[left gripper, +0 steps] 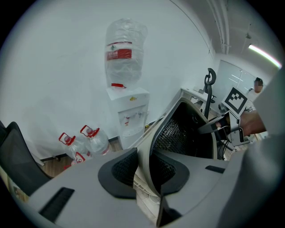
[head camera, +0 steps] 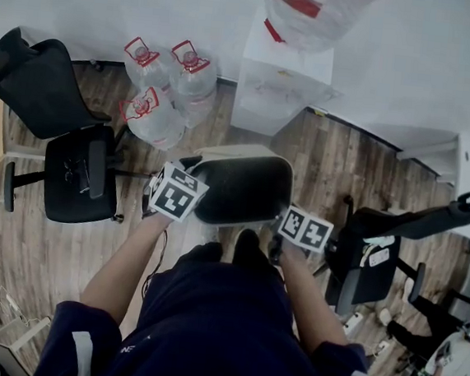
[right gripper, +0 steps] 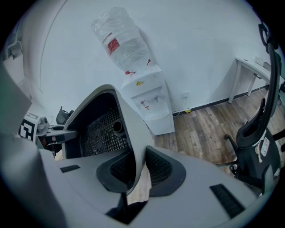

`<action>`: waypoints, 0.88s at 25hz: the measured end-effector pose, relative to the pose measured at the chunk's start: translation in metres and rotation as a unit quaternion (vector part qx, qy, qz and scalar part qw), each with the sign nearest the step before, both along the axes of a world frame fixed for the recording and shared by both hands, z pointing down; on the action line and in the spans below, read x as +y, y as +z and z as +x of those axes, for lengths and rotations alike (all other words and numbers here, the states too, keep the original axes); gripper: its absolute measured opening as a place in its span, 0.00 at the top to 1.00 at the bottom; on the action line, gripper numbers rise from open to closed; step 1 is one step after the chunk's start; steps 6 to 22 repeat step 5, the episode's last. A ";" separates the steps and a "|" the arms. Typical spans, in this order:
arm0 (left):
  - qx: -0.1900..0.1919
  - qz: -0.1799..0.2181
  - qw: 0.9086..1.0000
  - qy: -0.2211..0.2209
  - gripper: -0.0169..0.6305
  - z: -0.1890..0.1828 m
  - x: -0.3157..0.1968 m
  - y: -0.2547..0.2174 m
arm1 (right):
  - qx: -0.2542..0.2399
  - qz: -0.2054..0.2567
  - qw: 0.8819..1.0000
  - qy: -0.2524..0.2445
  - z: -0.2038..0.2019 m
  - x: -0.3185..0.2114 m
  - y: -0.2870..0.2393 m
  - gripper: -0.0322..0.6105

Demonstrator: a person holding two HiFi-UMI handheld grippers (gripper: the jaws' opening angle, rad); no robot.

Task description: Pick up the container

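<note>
The container point(head camera: 240, 153) is a grey bin with a dark mesh-lined inside, held up in front of me above the wooden floor. My left gripper point(head camera: 183, 180) is shut on its left rim. In the left gripper view the rim wall point(left gripper: 156, 133) runs between the two dark pads point(left gripper: 118, 171). My right gripper point(head camera: 294, 222) is shut on the opposite rim. The right gripper view shows that wall point(right gripper: 131, 129) pinched between its pads point(right gripper: 161, 171). A scrap of pale paper point(right gripper: 139, 189) hangs under the rim there.
A white water dispenser point(head camera: 280, 84) with an upturned bottle stands at the wall ahead. Three water jugs point(head camera: 165, 94) with red caps sit on the floor to its left. Black office chairs stand at the left point(head camera: 76, 168) and the right point(head camera: 378, 250).
</note>
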State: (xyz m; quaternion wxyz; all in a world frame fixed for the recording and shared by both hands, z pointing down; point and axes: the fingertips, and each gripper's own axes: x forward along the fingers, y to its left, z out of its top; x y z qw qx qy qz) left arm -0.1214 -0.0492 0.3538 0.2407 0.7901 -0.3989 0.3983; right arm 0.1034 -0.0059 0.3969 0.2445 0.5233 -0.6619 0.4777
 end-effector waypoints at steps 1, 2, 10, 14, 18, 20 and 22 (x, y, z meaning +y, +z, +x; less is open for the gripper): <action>0.000 0.001 1.000 0.001 0.84 0.000 -0.001 0.000 | 0.000 0.000 1.000 0.001 0.000 0.000 0.000 0.84; -0.001 0.003 1.000 0.003 0.84 0.001 -0.002 0.000 | 0.000 -0.001 1.000 0.001 0.001 0.000 0.001 0.84; -0.002 0.004 1.000 0.004 0.84 0.001 -0.003 0.003 | -0.001 -0.001 1.000 0.002 0.002 -0.001 0.006 0.84; -0.002 0.004 1.000 0.004 0.84 0.001 -0.003 0.003 | -0.001 -0.001 1.000 0.002 0.002 -0.001 0.006 0.84; -0.002 0.004 1.000 0.004 0.84 0.001 -0.003 0.003 | -0.001 -0.001 1.000 0.002 0.002 -0.001 0.006 0.84; -0.002 0.004 1.000 0.004 0.84 0.001 -0.003 0.003 | -0.001 -0.001 1.000 0.002 0.002 -0.001 0.006 0.84; -0.002 0.004 1.000 0.004 0.84 0.001 -0.003 0.003 | -0.001 -0.001 1.000 0.002 0.002 -0.001 0.006 0.84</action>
